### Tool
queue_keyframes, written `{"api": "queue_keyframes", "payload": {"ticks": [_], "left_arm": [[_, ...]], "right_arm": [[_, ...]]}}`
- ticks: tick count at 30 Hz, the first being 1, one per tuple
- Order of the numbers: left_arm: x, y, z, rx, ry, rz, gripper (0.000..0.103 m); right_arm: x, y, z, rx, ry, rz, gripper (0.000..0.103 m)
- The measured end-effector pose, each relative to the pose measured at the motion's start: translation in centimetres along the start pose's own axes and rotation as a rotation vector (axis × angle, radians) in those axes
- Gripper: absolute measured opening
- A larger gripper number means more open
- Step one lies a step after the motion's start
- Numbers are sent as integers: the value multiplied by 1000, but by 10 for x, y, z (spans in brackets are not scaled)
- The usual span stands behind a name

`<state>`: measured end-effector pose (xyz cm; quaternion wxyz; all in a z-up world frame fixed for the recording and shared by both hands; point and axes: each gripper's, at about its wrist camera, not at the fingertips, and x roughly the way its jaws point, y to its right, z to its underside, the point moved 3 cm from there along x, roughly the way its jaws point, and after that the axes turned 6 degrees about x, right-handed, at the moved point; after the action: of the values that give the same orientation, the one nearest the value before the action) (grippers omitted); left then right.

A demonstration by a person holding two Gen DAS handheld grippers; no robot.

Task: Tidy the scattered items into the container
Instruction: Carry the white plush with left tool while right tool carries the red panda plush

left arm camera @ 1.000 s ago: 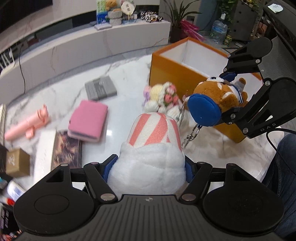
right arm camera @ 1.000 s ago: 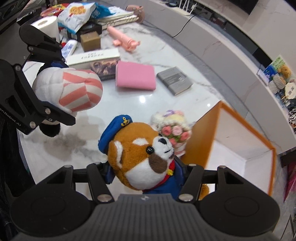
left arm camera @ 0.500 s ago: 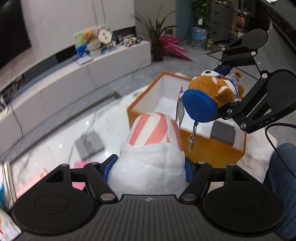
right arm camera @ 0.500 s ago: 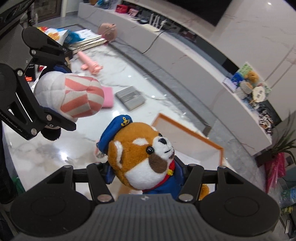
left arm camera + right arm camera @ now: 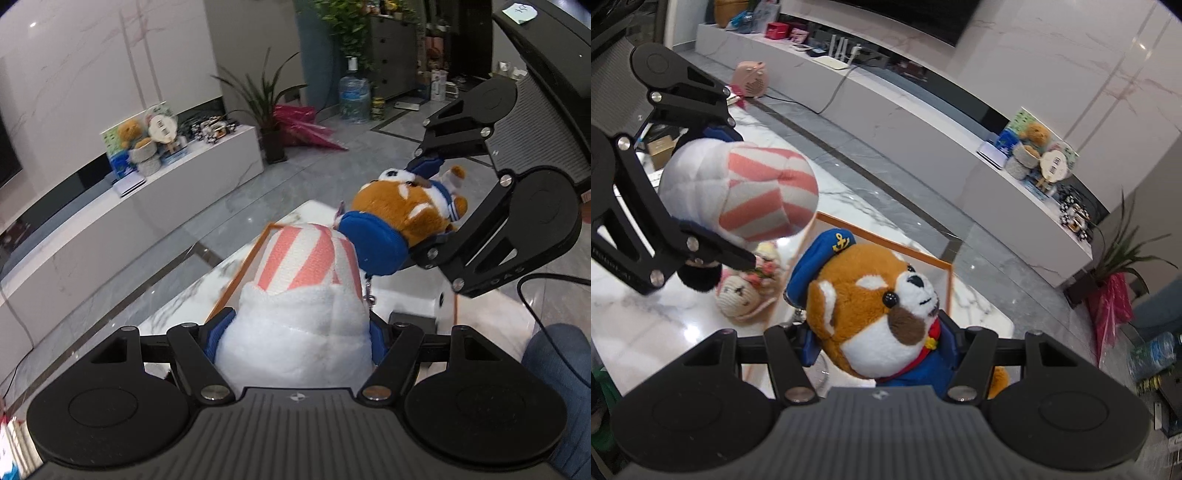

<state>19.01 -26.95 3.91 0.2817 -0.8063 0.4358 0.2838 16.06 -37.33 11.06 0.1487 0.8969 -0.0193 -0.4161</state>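
Plush in both grips. Left gripper (image 5: 297, 326): clenched on the lower body of a white fluffy stuffed toy with a pink-and-white striped cloth cap (image 5: 303, 258), pads sunk into the fleece at both flanks. Right gripper (image 5: 882, 343): clenched likewise on the blue-jacketed torso of a brown-and-white red-panda plush in a blue sailor cap (image 5: 871, 306). Hung side by side in the air, nearly touching, with a small metal keyring clasp (image 5: 369, 295) dangling under the panda. Judged light, soft and squashy, not fragile, unlikely to slip from the pads. Best held across the stuffed middle, as here, never by cap or ring.

Just beneath and beyond: open-topped orange cardboard box with a white inside (image 5: 236, 280), a flat dark grey slab (image 5: 412, 319) already on its floor. Stood on a white marble tabletop (image 5: 628, 332). Just beside its wall, outside: cream crocheted doll carrying pink flowers (image 5: 746, 291), not yet tidied. Farthest off: long white bench (image 5: 923, 122) with more plush on display.
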Motion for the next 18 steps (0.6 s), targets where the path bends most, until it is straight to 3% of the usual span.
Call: {"api": "queue_keyframes", "payload": {"ticks": [6, 11, 18], "left_arm": [[29, 5, -18, 13, -10, 21, 82], [56, -12, -27, -43, -18, 30, 82], [100, -24, -23, -46, -96, 36, 82]], "right_arm": [[11, 20, 11, 35, -14, 16, 63], [31, 33, 17, 63, -31, 10, 63], [76, 41, 23, 87, -66, -20, 63]]}}
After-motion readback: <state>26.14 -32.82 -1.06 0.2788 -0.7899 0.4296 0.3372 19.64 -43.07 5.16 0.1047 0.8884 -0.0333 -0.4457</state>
